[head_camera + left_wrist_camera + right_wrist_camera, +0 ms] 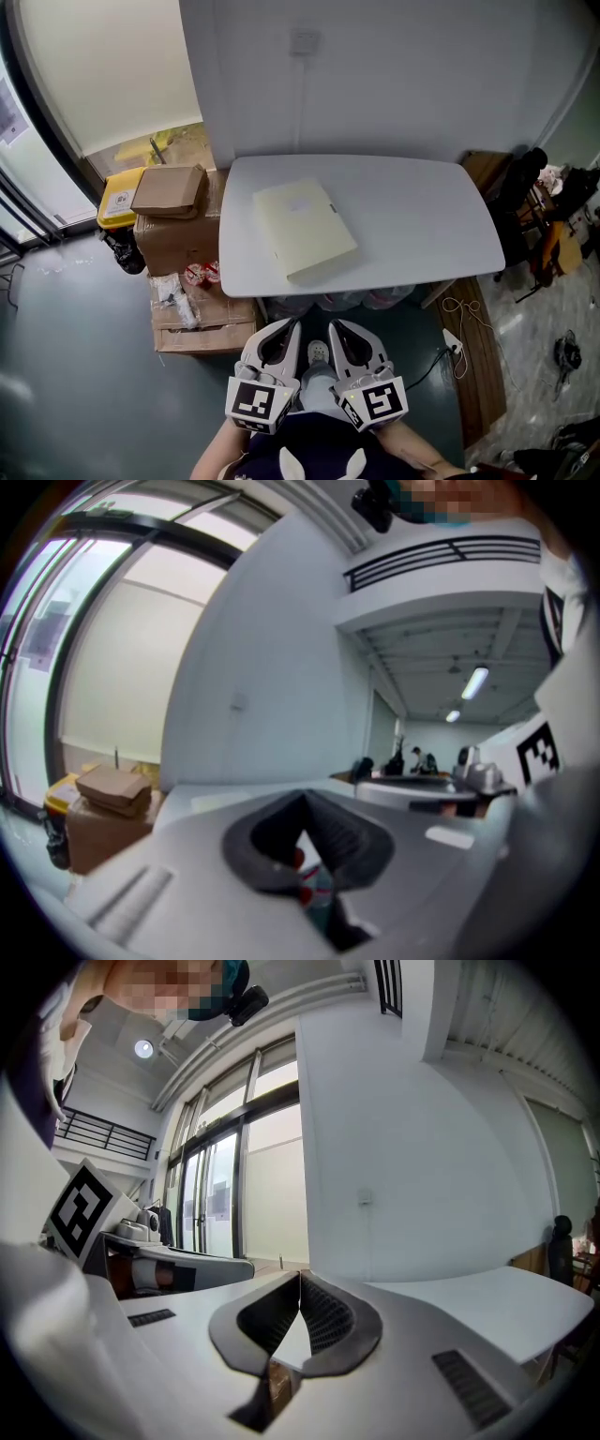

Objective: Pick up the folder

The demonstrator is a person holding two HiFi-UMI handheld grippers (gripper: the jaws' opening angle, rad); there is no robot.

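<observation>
A pale cream folder (304, 228) lies flat and slightly askew on the left half of the white table (422, 225) in the head view. My left gripper (291, 325) and right gripper (335, 325) hang side by side below the table's near edge, close to my body, well short of the folder. Both are shut with nothing between the jaws. In the left gripper view the shut left gripper (302, 799) points at the table edge. In the right gripper view the shut right gripper (299, 1279) faces the white tabletop (497, 1312) and the wall.
Stacked cardboard boxes (173, 225) and a yellow bin (120, 199) stand left of the table. More boxes with packets lie on the floor (197, 314) by its left corner. A wooden board (473, 356), cables and cluttered furniture (553, 220) sit to the right.
</observation>
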